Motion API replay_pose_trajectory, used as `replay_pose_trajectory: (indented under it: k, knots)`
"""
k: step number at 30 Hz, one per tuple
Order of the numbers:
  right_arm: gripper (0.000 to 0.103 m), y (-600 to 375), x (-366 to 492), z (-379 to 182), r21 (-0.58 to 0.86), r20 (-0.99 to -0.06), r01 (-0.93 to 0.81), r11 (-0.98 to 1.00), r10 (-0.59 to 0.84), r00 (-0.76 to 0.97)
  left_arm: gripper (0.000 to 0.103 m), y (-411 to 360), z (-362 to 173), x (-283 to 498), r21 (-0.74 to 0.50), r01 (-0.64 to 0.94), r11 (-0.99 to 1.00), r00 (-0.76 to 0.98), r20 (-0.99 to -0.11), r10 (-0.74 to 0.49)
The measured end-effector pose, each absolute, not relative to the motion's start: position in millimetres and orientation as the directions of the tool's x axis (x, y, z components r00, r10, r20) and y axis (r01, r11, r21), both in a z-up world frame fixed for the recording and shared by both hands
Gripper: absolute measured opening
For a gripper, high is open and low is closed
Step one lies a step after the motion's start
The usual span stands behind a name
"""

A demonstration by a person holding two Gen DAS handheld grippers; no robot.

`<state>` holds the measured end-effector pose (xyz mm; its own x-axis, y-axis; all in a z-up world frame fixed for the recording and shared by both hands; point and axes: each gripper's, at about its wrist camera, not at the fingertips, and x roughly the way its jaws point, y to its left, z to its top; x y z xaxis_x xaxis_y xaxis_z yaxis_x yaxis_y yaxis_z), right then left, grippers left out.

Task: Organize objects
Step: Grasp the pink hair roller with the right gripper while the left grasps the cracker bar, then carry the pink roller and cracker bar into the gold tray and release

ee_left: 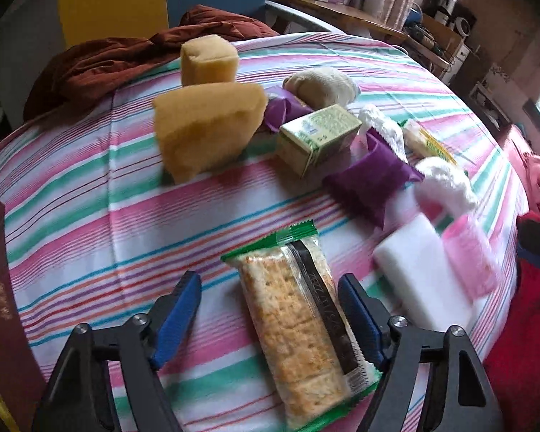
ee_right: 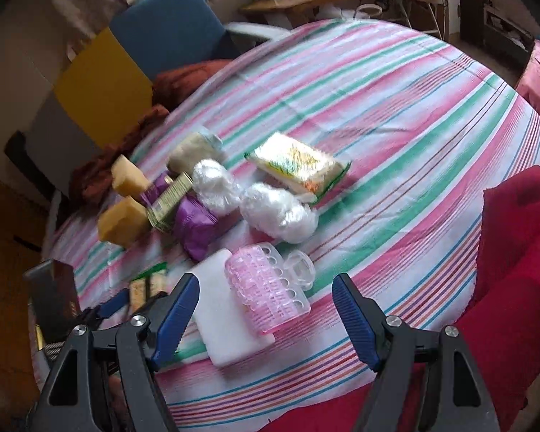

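A cracker packet (ee_left: 298, 327) with green ends lies on the striped tablecloth (ee_left: 90, 216) between the open fingers of my left gripper (ee_left: 270, 289); the right finger is close beside it. My right gripper (ee_right: 264, 291) is open over a pink plastic roller piece (ee_right: 266, 289) that rests on a white foam block (ee_right: 226, 320). Farther off lie two yellow sponges (ee_left: 208, 129), a green carton (ee_left: 316, 136), purple packets (ee_left: 370, 180), white plastic bundles (ee_right: 277, 208), a beige roll (ee_left: 320, 84) and a green-edged snack pack (ee_right: 298, 163).
A dark red cloth (ee_left: 100, 68) lies at the table's far left edge by a blue and yellow chair (ee_right: 154, 36). A dark red box (ee_left: 0, 288) stands at the left. Red fabric (ee_right: 514, 288) covers the near right side. Shelves with clutter stand behind.
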<state>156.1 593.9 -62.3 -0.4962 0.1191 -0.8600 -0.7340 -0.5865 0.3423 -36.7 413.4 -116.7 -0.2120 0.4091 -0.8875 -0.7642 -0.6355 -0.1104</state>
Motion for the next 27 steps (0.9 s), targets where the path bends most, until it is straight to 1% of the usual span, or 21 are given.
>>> replay_pose_trajectory:
  k: [5, 7, 14, 15, 16, 18, 23, 25, 27]
  knots:
    - [0.078, 597.3, 138.5, -70.6, 0.311, -0.89, -0.74, -0.597, 0.089, -0.446, 0.056, 383.8, -113.3, -31.6, -0.119, -0.777, -0.619, -0.218, -0.871, 0.441]
    - [0.078, 599.8, 131.8, -75.9, 0.315, -0.897, -0.742, -0.592, 0.071, -0.437, 0.051, 374.4, -114.6, -29.2, -0.127, -0.776, -0.618, -0.217, -0.866, 0.45]
    - [0.077, 598.0, 105.9, -96.3, 0.196, -0.959, -0.749, -0.633, 0.037, -0.282, 0.049, 356.9, -116.2, -16.3, -0.131, -0.784, -0.607, -0.224, -0.851, 0.474]
    - [0.07, 597.2, 104.2, -97.8, 0.187, -0.962, -0.746, -0.639, 0.034, -0.271, 0.049, 358.2, -115.9, -14.8, -0.131, -0.784, -0.607, -0.227, -0.85, 0.476]
    - [0.067, 596.3, 103.3, -98.5, 0.174, -0.965, -0.745, -0.644, 0.038, -0.259, 0.049, 356.5, -116.2, -14.1, -0.131, -0.784, -0.607, -0.23, -0.847, 0.479]
    - [0.065, 593.0, 102.4, -97.4, 0.168, -0.965, -0.736, -0.656, 0.043, -0.258, 0.049, 352.1, -116.0, -11.9, -0.132, -0.786, -0.604, -0.229, -0.845, 0.482]
    - [0.065, 588.5, 115.8, -81.9, 0.231, -0.932, -0.729, -0.645, 0.068, -0.356, 0.045, 340.9, -114.3, -8.3, -0.141, -0.787, -0.6, -0.224, -0.841, 0.492]
    - [0.065, 584.2, 125.8, -72.0, 0.295, -0.898, -0.711, -0.638, 0.069, -0.434, 0.045, 338.7, -113.8, -5.7, -0.129, -0.791, -0.598, -0.233, -0.84, 0.49]
    - [0.065, 581.0, 136.1, -65.1, 0.398, -0.848, -0.671, -0.625, 0.029, -0.53, 0.045, 336.7, -113.7, -4.3, -0.132, -0.789, -0.6, -0.233, -0.84, 0.49]
